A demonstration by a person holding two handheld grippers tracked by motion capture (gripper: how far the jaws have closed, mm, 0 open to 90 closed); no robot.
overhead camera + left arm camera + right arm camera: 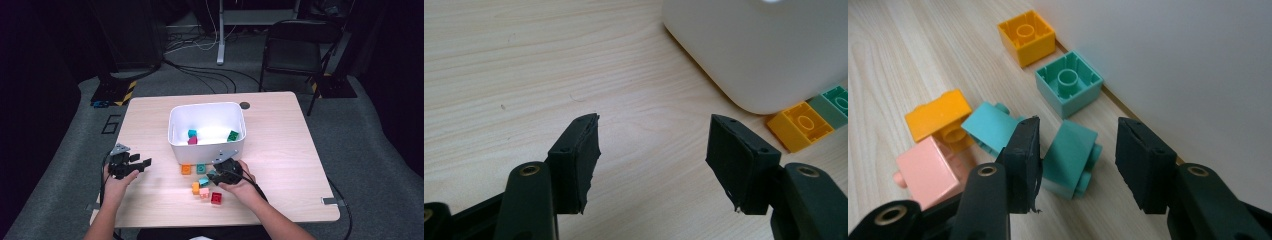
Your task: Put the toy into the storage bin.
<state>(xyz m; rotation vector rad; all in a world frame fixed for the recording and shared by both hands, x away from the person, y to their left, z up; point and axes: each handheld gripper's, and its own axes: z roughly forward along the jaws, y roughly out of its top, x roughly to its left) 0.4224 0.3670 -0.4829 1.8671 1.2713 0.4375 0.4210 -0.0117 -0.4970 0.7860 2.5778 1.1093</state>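
Note:
A sea-green brick lies on its side between the jaws of my right gripper. It rests against the left pad, and a gap separates it from the right pad, so the jaws stand open. Beside it lie a teal brick, an orange brick and a pink brick. Just in front of the white bin, the right gripper hangs low over this cluster. My left gripper is open over bare wood with nothing between its jaws, left of the bin.
An orange brick and a green brick sit upside down against the bin wall. A red brick lies nearest the person. Inside the bin are teal, magenta and green bricks. A folding chair stands beyond the table.

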